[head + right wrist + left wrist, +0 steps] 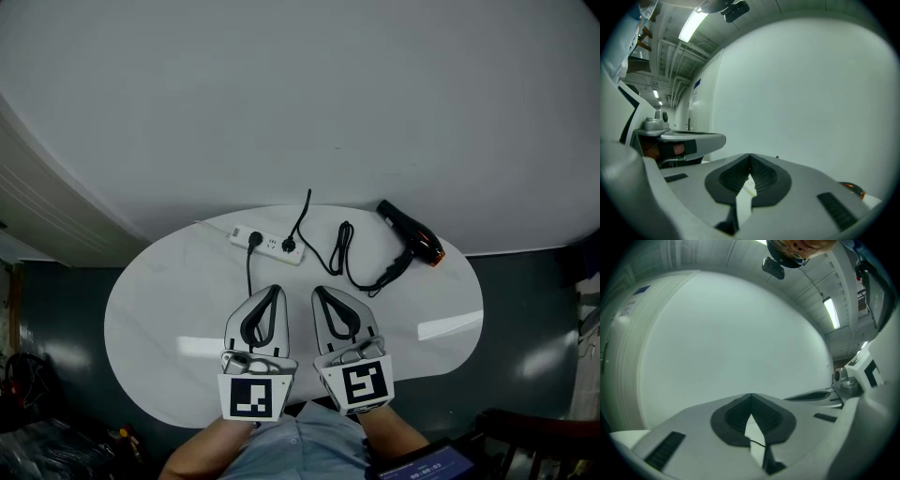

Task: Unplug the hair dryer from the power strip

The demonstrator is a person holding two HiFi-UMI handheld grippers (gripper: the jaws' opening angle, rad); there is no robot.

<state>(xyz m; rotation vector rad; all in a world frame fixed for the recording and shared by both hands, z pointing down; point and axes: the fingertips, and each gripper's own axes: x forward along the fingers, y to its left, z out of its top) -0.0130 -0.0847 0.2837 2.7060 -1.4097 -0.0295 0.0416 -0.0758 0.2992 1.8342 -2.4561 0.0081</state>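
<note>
The left tool (273, 289) and right tool (320, 292) are sitting side by side at the tabletop's (159, 319) 6 o'clock edge, each clenched tip to tip on nothing, with the hands behind them mostly hidden under the marker cubes. The hair dryer (410, 232) is lying at 2 o'clock from them and the power strip (267, 246) at 11 o'clock, both well apart from the tools. The dryer's black cord (343, 244) is looping toward the strip, probably ending in the right plug (289, 247), though the thin lines are crossing too finely to be sure.
</note>
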